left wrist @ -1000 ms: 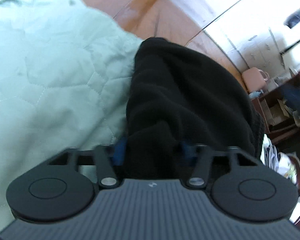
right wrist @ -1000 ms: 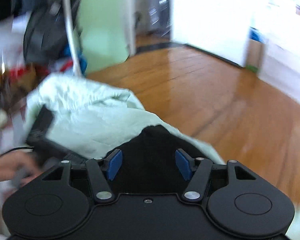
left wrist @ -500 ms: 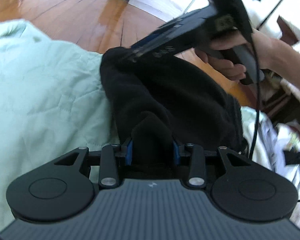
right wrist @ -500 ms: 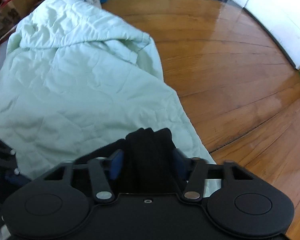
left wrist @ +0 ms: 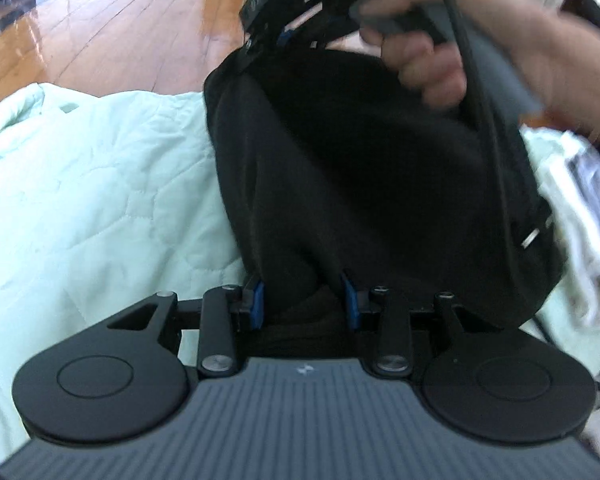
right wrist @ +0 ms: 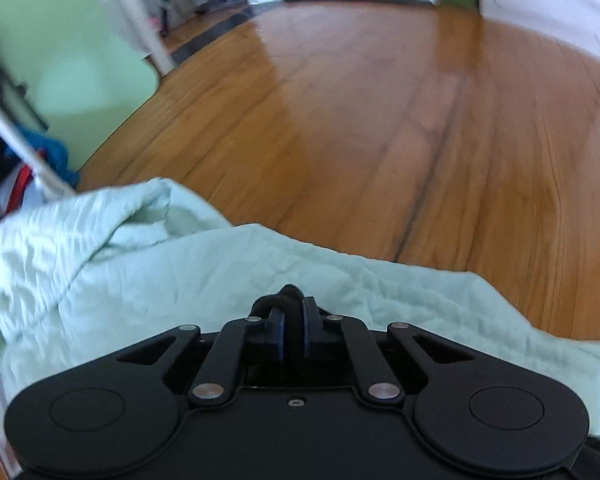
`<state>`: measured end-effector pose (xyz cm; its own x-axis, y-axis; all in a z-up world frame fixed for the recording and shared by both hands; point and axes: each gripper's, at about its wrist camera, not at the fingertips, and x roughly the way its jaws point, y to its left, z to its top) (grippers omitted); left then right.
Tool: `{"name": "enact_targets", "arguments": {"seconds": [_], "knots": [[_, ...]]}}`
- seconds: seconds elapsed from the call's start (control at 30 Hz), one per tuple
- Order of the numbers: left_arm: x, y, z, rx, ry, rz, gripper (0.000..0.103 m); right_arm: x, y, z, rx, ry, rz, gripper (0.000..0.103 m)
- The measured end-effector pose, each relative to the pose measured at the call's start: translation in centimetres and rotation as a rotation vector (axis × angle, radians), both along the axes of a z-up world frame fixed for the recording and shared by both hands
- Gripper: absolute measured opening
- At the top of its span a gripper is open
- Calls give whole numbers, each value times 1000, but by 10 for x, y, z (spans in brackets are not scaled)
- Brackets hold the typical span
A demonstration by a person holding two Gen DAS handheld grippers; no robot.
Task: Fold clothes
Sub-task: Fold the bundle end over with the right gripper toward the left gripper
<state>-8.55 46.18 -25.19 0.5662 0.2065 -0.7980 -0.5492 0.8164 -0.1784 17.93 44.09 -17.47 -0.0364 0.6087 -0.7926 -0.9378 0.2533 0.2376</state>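
A black fleece garment (left wrist: pixel 360 184) hangs stretched between both grippers above a pale green quilt (left wrist: pixel 100 192). My left gripper (left wrist: pixel 303 300) is shut on its near edge, blue pads pressed into a thick bunch of cloth. At the top of the left wrist view, a hand (left wrist: pixel 440 60) holds my right gripper (left wrist: pixel 284 36), which pinches the garment's far corner. In the right wrist view the right gripper (right wrist: pixel 293 326) is shut on a thin fold of the black garment (right wrist: pixel 288 294), with the quilt (right wrist: pixel 140 272) below.
Beyond the quilt's edge lies a wooden floor (right wrist: pixel 400 120). A white and patterned cloth pile (left wrist: pixel 572 220) lies to the right of the garment. A white pole (right wrist: pixel 16 136), blue cloth (right wrist: pixel 48 152) and a green panel (right wrist: pixel 80 72) stand at the left.
The right gripper went from open to shut on the garment's far corner and lifted it. The left gripper kept its hold; the garment now hangs stretched between the two.
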Motion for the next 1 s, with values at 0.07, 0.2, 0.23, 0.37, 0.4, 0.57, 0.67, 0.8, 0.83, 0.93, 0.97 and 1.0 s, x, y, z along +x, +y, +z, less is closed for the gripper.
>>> {"name": "enact_targets", "arguments": {"seconds": [0.07, 0.2, 0.23, 0.37, 0.4, 0.57, 0.67, 0.8, 0.83, 0.93, 0.97, 1.0], "knots": [[-4, -1, -3, -6, 7, 15, 36, 3, 3, -4, -6, -8, -21, 3], [-19, 8, -7, -100, -18, 78, 37, 8, 7, -8, -16, -22, -52, 3], [-23, 12, -6, -127, -21, 89, 37, 6, 8, -9, -20, -34, -53, 2], [-42, 28, -4, -263, -40, 147, 39, 0, 9, -9, -18, -106, -51, 2], [-48, 30, -4, -303, -49, 164, 40, -2, 9, -9, -19, -119, -50, 2], [-81, 22, -14, -370, -40, 209, 35, 20, 5, -9, -7, -14, -186, 6], [-89, 19, 5, -268, -114, 186, 39, 34, -3, -2, 17, 88, -264, 14], [-103, 18, 10, -245, -210, 210, 41, 22, -16, 18, 87, -144, -218, 25], [-106, 16, 9, -242, -223, 211, 41, 23, -21, 24, 112, -192, -224, 13], [-117, 3, 15, -217, -266, 203, 39, 48, -33, 39, 150, -130, -200, 16], [-121, -3, 20, -205, -289, 197, 39, 54, -37, 43, 149, -77, -174, 21], [-126, -10, 26, -192, -313, 191, 41, 54, -39, 45, 136, -49, -131, 22]]}}
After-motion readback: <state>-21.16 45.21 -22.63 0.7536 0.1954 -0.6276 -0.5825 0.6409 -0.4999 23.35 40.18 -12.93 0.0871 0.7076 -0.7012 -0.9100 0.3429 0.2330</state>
